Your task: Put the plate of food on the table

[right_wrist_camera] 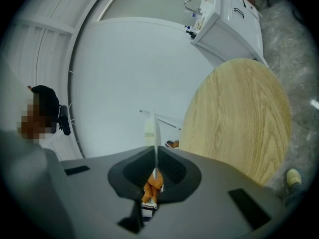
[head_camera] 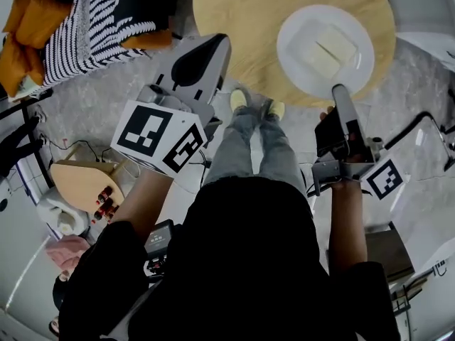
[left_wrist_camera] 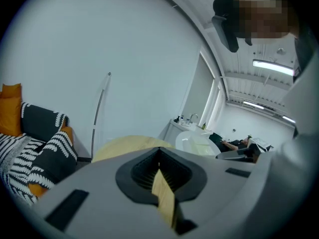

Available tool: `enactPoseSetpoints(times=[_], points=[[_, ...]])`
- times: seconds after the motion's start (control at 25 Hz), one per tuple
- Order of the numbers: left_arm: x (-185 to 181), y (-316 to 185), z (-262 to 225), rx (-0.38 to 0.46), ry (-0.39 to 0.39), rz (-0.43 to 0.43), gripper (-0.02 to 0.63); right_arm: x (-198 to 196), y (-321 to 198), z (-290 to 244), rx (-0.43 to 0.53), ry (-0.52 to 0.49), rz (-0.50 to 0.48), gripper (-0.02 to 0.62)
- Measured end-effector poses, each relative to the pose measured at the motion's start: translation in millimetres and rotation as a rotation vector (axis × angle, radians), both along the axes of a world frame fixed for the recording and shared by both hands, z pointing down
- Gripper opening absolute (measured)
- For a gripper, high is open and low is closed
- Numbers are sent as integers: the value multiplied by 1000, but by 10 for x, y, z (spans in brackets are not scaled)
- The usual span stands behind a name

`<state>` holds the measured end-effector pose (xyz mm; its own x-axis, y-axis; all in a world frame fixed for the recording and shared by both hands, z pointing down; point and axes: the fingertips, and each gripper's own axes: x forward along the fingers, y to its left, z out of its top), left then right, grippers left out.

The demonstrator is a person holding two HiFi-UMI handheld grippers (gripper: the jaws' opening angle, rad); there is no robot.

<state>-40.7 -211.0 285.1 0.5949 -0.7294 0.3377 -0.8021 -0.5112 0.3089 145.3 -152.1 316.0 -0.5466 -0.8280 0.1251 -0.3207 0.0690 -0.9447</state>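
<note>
The plate (head_camera: 294, 40), a white round dish carrying pale rectangular slabs of food (head_camera: 328, 51), is located over the near right part of the round wooden table (head_camera: 242, 20). Whether its base is seated on the table top cannot be determined. The right gripper (head_camera: 340, 92) is closed onto the plate's near rim. Its jaws are nearly together, with only the thin edge of the plate between them, and the plate is seen edge-on in the right gripper view. The left gripper (head_camera: 207, 54) is closed with nothing between its jaws and is positioned at the near left edge of the table, well apart from the plate. The plate is to be treated as stiff, smooth and breakable, and as fairly heavy for a hold at a single point of the rim. Because the load extends beyond the jaws, a tendency to droop or twist in the pads is to be expected. The food lies loose on a shallow, glossy surface and is judged liable to slide if the plate is tilted. The rim is the only practical place of hold. A deep bite across it is preferred, with the plate kept level and set down gently.
</note>
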Motion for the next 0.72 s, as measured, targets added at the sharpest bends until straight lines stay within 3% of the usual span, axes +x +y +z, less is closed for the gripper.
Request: enactPoseSetpoints(times=[0.44, 0.72], points=[[143, 184, 252, -71, -12, 11, 5, 133, 103, 300, -70, -6, 11, 21], [196, 297, 841, -129, -33, 27, 5, 137, 149, 857, -128, -21, 16, 21]])
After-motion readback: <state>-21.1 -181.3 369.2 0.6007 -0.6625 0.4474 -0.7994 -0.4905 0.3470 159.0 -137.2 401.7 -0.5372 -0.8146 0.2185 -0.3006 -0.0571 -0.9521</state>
